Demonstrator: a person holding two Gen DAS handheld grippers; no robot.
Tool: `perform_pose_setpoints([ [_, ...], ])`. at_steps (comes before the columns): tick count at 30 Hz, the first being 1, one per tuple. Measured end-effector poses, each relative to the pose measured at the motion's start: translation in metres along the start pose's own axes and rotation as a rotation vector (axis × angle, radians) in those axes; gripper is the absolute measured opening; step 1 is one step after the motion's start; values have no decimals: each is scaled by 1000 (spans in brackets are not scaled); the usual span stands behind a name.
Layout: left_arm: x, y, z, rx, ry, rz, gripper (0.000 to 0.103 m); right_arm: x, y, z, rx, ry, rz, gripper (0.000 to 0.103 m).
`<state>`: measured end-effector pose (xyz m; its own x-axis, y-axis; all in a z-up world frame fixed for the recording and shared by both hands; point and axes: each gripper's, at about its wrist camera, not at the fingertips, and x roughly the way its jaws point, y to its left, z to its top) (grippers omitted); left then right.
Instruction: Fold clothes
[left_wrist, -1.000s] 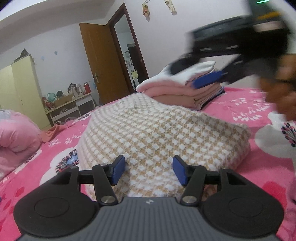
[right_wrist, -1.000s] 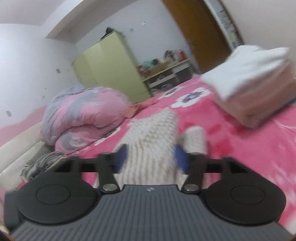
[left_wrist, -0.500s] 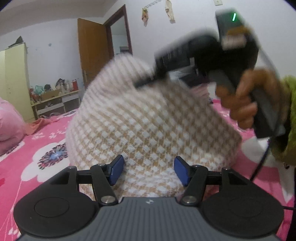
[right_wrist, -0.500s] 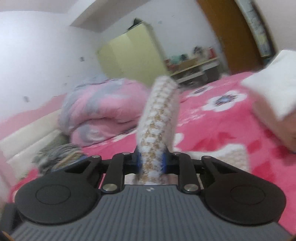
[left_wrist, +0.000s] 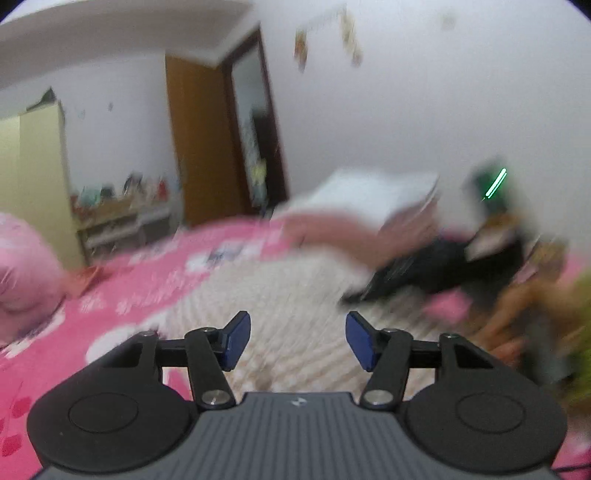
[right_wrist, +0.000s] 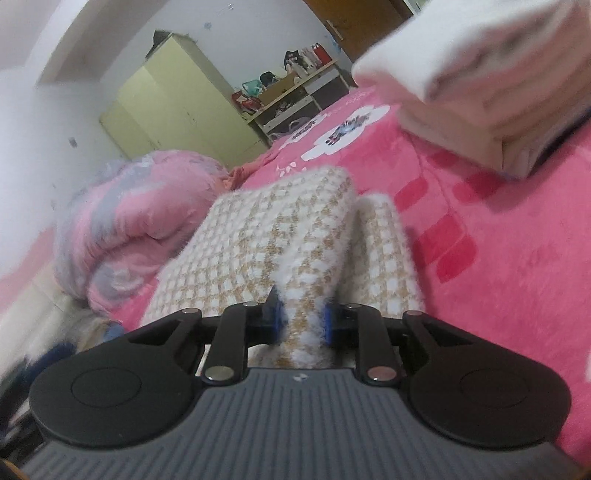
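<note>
The left hand-held gripper (left_wrist: 297, 339) hovers with jaws closing on nothing above the checked knit garment (right_wrist: 280, 236) on the pink bed (right_wrist: 517, 258). The right hand-held gripper (right_wrist: 301, 321) pinches its near edge — best lay that fold squarely, then smooth it.

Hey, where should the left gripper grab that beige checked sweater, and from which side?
Take the near edge of the beige checked sweater, coming in low from the left gripper's own side: the knit lies flat ahead of its closing, still empty jaws, while the right gripper already pinches the far fold.
</note>
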<state>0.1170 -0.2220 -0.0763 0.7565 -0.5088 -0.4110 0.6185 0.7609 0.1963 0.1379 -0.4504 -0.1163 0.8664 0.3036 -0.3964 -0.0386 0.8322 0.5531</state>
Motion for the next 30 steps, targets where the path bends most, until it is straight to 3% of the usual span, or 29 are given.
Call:
perform_pose_setpoints([
  [4,11,-9,-15,43,-24,29,56,-14,28,13,-193,-34,-126,25],
  [7,13,-7,-19,12,-36,22,57,-36,58,27,-384,-136,-239,26],
  [9,15,-12,-18,24,-39,31,58,-36,73,37,-462,-162,-209,26],
  [12,18,-17,-16,36,-39,41,59,-4,84,43,-560,-110,-143,25],
  [15,18,-18,-16,42,-36,27,59,67,53,36,-612,65,-211,25],
  [16,18,-20,-16,49,-38,33,59,88,38,33,-609,115,-231,25],
  [18,18,-22,-16,55,-41,39,60,88,16,45,-478,108,-147,25],
  [19,17,-22,-17,51,-41,39,60,83,16,50,-467,107,-148,25],
  [22,15,-19,-18,35,-39,37,60,59,26,51,-540,65,-201,26],
  [26,14,-20,-16,36,-30,48,60,-1,21,60,-477,-44,-227,28],
  [30,18,-34,-12,94,-8,112,62,-67,-8,47,-310,-149,-275,28],
])
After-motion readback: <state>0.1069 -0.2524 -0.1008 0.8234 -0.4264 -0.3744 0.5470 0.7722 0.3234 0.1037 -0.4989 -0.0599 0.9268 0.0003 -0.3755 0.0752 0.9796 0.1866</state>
